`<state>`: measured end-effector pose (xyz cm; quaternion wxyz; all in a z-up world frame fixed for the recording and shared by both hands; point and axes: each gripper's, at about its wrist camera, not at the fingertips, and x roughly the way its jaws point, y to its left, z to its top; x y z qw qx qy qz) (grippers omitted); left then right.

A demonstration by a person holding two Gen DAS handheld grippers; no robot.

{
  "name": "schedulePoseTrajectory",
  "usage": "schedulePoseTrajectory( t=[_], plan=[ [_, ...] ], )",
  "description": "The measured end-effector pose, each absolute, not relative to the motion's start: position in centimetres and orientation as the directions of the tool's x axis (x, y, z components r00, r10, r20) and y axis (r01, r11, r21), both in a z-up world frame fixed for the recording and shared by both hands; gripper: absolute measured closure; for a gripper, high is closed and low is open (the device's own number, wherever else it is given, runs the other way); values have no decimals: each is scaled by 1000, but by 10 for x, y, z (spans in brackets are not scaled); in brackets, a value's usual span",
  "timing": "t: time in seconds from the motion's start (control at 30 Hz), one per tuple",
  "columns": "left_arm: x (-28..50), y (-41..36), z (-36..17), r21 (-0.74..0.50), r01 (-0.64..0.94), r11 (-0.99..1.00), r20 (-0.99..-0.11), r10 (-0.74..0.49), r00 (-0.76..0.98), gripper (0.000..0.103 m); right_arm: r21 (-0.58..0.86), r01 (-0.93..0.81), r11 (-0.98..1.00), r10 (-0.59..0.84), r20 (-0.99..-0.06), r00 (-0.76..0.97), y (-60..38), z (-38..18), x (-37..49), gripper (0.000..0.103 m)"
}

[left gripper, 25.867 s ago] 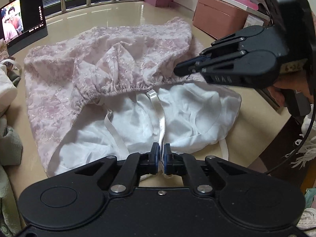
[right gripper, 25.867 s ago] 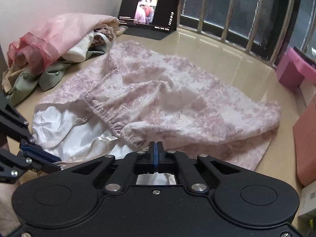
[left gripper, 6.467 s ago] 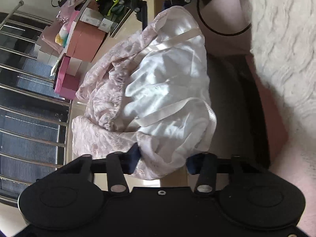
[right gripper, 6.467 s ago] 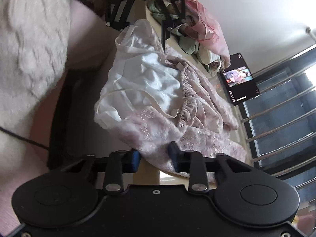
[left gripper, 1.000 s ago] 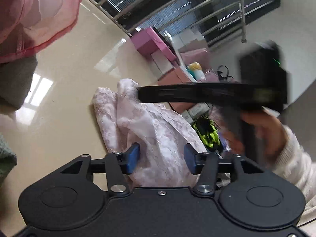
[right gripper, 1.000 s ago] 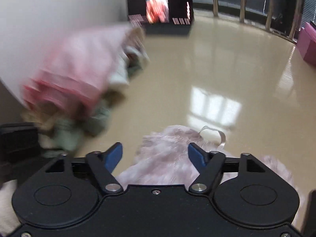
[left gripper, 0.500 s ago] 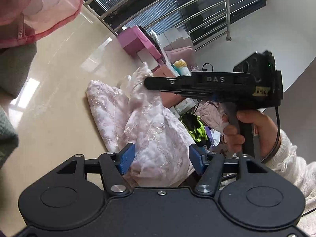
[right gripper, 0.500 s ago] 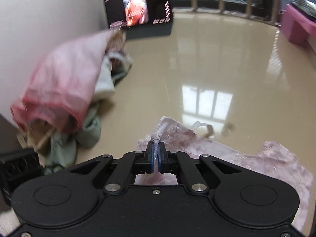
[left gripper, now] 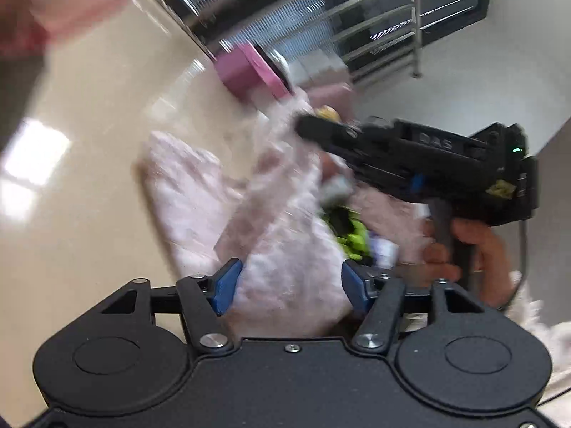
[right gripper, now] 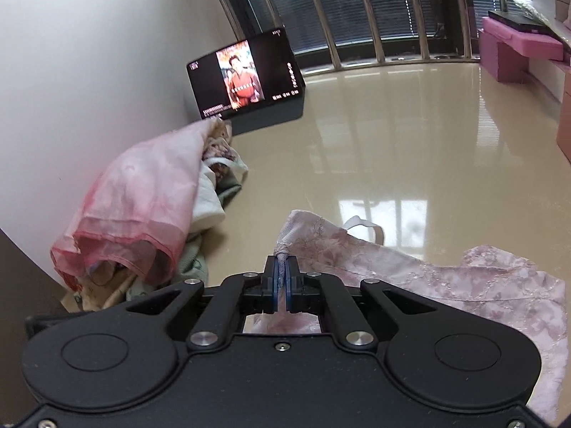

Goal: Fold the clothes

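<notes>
Bright daylight, window glare on glossy floor point(right gripper: 382, 214), left view motion-blurred, fisheye-curved edges

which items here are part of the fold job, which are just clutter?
In play:
pink lace dress
right gripper, shut on a pinch of its edge
left gripper, jaws closing around the fabric

Clutter:
clothes pile
tablet
pink boxes

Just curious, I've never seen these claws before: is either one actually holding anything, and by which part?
The right claw pinches the pink dress by a bunched bit of its edge. The left claw is closing around it.
</notes>
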<state>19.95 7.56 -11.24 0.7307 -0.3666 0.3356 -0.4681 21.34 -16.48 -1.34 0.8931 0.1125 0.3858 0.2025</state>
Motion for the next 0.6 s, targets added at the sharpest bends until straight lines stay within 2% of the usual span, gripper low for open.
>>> schedulePoseTrajectory(
  t=[0.03,0.1,0.17,0.23,0.33,0.37,0.4,0.47,0.5,0.53,0.57,0.6],
  plan=[
    [202,73,-115,-869,428,249,-118,-944,309,65,362,-274,891,451,-638,624,-164,-15,214,100],
    [208,70,-122,-902,390,186,-81,-960,270,76,361,-271,892,448,-637,627,-160,-21,216,100],
    [212,69,-130,-929,333,160,-75,-965,253,76,359,-267,894,444,-637,630,-157,-28,219,99],
    [215,71,-137,-947,272,171,-102,-963,250,76,365,-263,893,446,-643,623,-154,-39,224,95],
    [213,70,-136,-940,250,232,-170,-954,246,77,404,-260,877,478,-677,560,-150,-59,235,94],
    [211,69,-134,-932,257,257,-193,-949,248,77,416,-263,871,491,-697,522,-148,-66,237,93],
    [209,68,-131,-923,264,281,-216,-944,251,75,426,-265,865,502,-718,482,-146,-73,239,86],
    [206,67,-124,-899,295,323,-246,-931,268,69,450,-267,852,523,-712,468,-150,-78,234,79],
    [203,68,-121,-893,306,329,-249,-929,273,61,470,-271,840,541,-684,490,-157,-74,228,76],
    [202,69,-118,-894,309,325,-240,-929,281,48,491,-273,827,556,-649,520,-167,-68,221,73],
    [202,74,-115,-896,310,318,-229,-928,293,41,509,-276,815,568,-610,553,-179,-61,213,71],
    [201,78,-112,-898,309,314,-218,-926,307,26,517,-277,810,568,-572,591,-193,-52,204,64]
  ],
)
